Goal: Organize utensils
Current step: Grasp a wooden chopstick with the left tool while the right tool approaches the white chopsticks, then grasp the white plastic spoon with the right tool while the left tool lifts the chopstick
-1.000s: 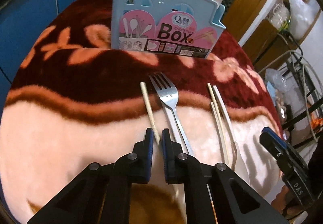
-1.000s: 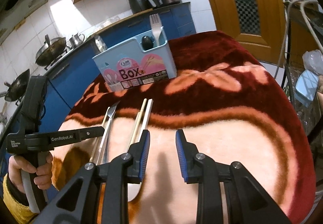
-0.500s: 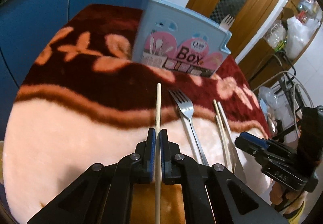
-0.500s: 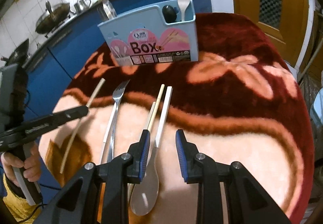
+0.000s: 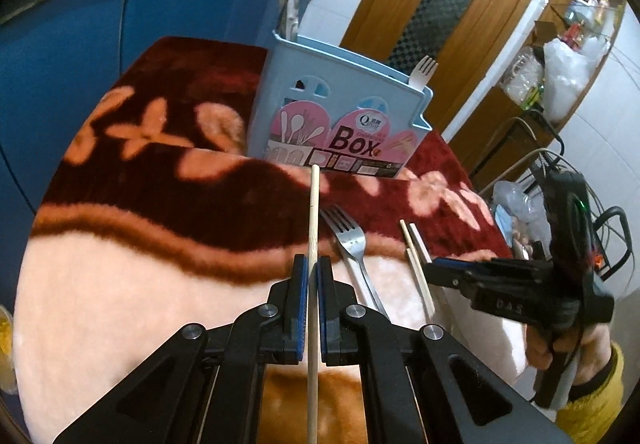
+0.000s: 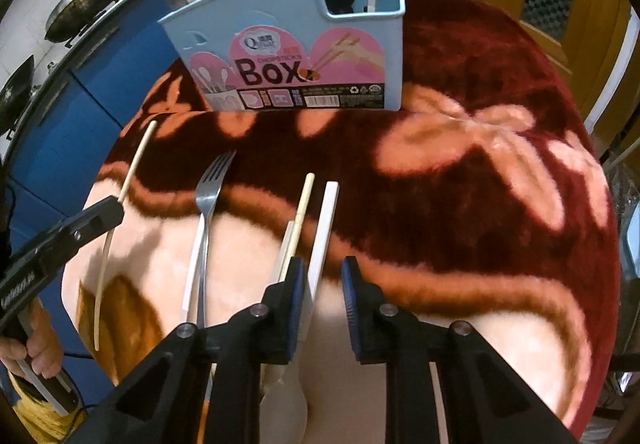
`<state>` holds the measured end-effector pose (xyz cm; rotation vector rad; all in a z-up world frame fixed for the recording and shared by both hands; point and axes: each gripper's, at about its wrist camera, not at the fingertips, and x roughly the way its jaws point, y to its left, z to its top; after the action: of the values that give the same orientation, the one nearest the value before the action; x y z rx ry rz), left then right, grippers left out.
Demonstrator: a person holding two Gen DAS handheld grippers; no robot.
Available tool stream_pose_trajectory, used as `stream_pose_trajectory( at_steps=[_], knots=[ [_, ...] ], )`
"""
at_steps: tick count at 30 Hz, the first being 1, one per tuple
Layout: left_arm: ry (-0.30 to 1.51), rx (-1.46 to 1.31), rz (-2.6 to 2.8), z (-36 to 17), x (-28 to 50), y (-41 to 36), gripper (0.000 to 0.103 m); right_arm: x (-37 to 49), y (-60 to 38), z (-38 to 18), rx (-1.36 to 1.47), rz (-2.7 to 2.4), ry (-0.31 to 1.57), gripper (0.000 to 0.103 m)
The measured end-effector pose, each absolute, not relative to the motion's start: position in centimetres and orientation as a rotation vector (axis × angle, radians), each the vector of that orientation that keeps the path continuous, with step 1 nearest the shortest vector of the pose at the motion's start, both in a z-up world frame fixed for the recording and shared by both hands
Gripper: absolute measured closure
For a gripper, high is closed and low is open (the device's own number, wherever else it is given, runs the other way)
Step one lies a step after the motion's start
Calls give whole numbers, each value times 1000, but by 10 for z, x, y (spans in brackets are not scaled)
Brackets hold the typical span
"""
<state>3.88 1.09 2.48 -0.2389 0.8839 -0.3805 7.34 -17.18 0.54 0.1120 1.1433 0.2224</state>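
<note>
Blanket (image 5: 120,284); chopstick (image 5: 313,228) toward box (image 5: 340,116)

Shiny metal fork (image 6: 208,200), plush blanket (image 6: 460,204)

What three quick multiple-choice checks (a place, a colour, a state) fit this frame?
1. Where does the pale blue plastic utensil box stand?
A. on the floor
B. on the far part of the dark red floral blanket
C. hung on a wall

2. What colour are the pads of the left hand-held gripper?
A. blue
B. red
C. white

3. What state is the left hand-held gripper in?
A. open wide
B. shut on nothing
C. shut on the thin wooden chopstick

Answers:
1 B, because the box sits upright on the blanket beyond the loose utensils.
2 A, because blue strips line the inner faces of both black fingers.
3 C, because the chopstick runs straight through the nearly closed jaws, its far end raised toward the box.
</note>
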Motion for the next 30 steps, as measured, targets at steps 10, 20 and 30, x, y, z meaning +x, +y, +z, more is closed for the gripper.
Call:
stream_pose_trajectory(
  at_steps=[10,20,30],
  knots=[
    [1040,-158,-332,-2,57,1,99,84,-179,5,156,244,1190,94],
    [1157,-162,-341,-8,79,-1,98,72,-200,15,275,299,1088,95],
    [1009,-212,-406,19,64,6,99,47,-197,47,289,325,833,95]
  ],
)
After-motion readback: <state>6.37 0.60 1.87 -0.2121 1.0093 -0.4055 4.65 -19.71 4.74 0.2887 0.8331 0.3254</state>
